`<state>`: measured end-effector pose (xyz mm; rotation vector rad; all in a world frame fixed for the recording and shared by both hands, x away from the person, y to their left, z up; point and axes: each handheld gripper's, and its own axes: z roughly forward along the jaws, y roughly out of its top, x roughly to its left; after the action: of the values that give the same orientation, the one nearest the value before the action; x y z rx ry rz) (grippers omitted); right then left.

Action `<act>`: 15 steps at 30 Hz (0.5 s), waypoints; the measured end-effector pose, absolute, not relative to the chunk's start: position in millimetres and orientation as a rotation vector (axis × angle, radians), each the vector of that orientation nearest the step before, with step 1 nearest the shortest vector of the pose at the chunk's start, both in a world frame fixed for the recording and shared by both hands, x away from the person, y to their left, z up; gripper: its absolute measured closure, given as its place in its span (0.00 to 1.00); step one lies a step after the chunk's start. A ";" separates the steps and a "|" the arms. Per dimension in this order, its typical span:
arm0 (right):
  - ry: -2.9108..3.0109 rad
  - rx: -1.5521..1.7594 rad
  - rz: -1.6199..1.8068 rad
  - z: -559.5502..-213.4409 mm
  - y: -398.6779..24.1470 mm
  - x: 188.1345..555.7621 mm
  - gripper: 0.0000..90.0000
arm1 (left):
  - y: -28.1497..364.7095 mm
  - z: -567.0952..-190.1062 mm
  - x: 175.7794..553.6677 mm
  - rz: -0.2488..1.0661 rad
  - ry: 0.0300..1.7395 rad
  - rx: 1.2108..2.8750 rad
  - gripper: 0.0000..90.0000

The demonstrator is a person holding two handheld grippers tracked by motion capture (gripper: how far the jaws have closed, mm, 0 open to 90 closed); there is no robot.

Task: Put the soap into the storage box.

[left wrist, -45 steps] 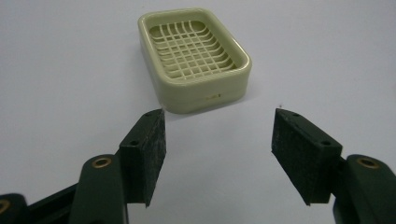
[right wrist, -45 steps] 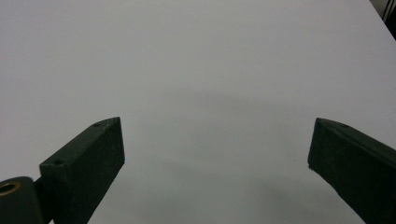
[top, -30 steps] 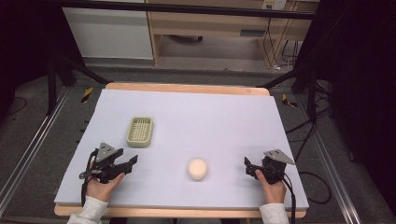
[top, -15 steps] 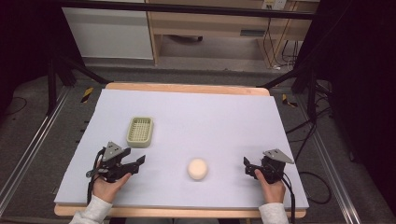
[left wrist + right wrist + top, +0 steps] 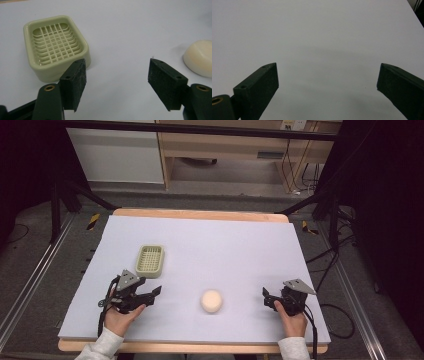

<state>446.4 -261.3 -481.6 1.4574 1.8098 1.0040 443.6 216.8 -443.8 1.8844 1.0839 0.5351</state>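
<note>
Since the earlier frames the left gripper has slid rightward along the near part of the table, from the lower left toward the middle, and its jaws now point toward the cream soap bar; the right gripper, the soap bar and the soap dish sit where they were.

Nearest the bottom edge of the high view, two hands come in with pale sleeves, the left hand in the lower left and the right hand in the lower right, each holding its gripper low over the white table. The left gripper's jaws stand wide apart with nothing between them; in the left gripper view bare table shows in the gap. The right gripper's jaws are also spread wide and empty, with plain white surface between them in the right gripper view.

The round soap bar lies between the two grippers in the lower centre of the high view, apart from both; in the left gripper view it sits at the right edge, beyond the right jaw.

Farther up, left of centre, the pale green soap dish with its grid floor rests flat on the table, just beyond the left gripper; in the left gripper view it fills the upper left, empty.
</note>
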 end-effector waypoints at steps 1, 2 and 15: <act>1.812 1.455 1.004 -481.6 -261.2 446.5 0.05 | 215.4 -442.8 444.6 0.533 1.079 1.892 0.34; 1.813 1.454 1.004 -481.5 -260.9 446.5 0.05 | 213.3 -441.8 445.3 0.528 1.078 1.887 0.34; 1.836 1.439 0.991 -481.8 -254.3 448.0 0.05 | 184.2 -428.9 452.2 0.509 1.027 1.876 0.33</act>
<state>448.0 -254.3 -481.8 1.4391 1.8359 0.9912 452.2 184.2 -428.9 1.8765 1.0272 0.5093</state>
